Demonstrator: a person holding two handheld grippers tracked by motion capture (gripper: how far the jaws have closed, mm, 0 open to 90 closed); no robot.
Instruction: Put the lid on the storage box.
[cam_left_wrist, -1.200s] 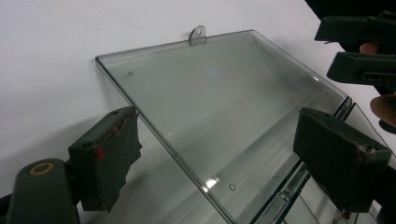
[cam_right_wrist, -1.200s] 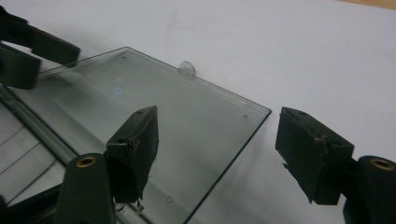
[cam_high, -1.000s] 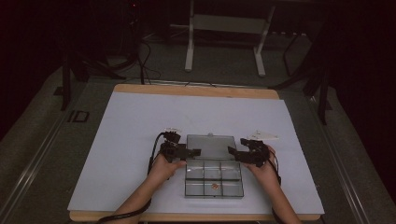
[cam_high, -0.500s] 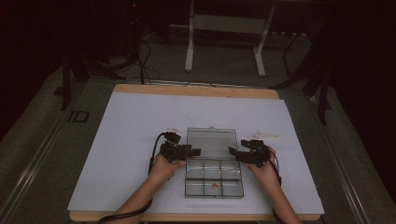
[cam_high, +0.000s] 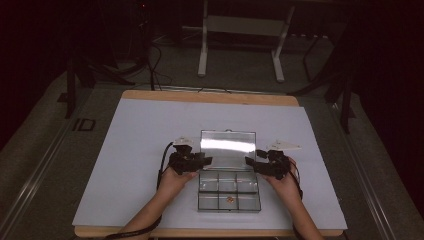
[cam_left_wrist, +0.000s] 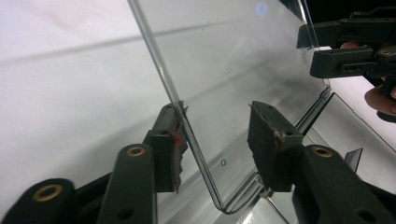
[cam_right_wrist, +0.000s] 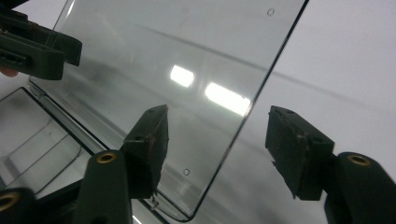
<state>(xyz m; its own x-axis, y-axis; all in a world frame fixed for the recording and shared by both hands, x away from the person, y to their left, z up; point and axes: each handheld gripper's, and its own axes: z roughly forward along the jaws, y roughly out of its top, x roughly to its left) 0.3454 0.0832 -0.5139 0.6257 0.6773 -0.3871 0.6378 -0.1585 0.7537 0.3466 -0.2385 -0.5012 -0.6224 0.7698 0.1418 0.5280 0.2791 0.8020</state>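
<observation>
Clear plastic compartment box (cam_high: 229, 192): sits near the front edge of the white table cover (cam_high: 130, 150), between the person's two hands. Six compartments in two rows; one small orange-brown item (cam_high: 229, 199) lies in the front middle cell. Hinged clear lid (cam_high: 227, 148): raised, tilted back from the box's far edge. Left gripper (cam_high: 202, 161): at the lid's left edge; its jaws have just been closing and straddle that edge, one pad (cam_left_wrist: 173, 144) at the plastic, the other clear of it. Right gripper (cam_high: 250, 162): at the lid's right edge; jaws have just been closing, edge between them, both pads apart from it.
</observation>
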